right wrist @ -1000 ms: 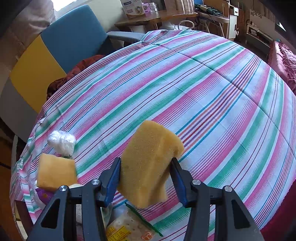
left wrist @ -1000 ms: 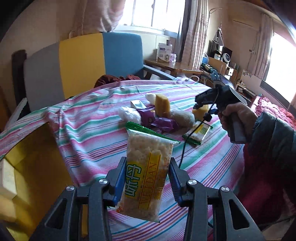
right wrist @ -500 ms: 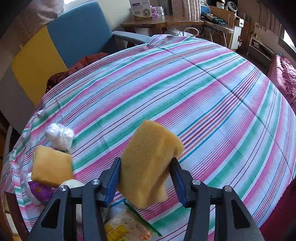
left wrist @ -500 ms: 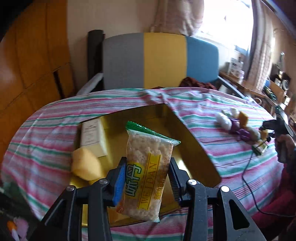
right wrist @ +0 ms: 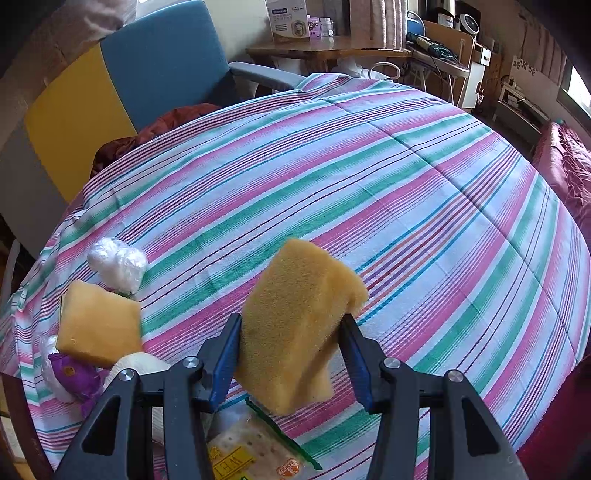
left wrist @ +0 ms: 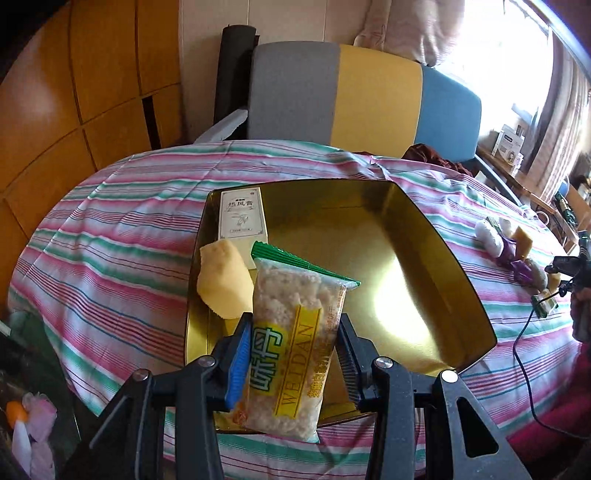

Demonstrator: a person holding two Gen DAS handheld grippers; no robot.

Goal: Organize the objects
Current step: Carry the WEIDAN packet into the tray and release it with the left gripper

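While each hand-held gripper grasps—left snack packet, right sponge—both hide lower edges.

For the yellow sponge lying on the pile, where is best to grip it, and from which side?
Grip the sponge across its two flat side faces, coming from above. It rests tilted on the purple packet, so its edges stand exposed.

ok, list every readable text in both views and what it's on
"WEIDAN": snack pack in the left jaws, beside large green Chinese characters I can't read surely.
"WEI", upside down and cut off: second pack on the cloth under the right jaws.
White box in the gold tray: Chinese heading, too blurred.
Purple-white box on the far desk: too small.
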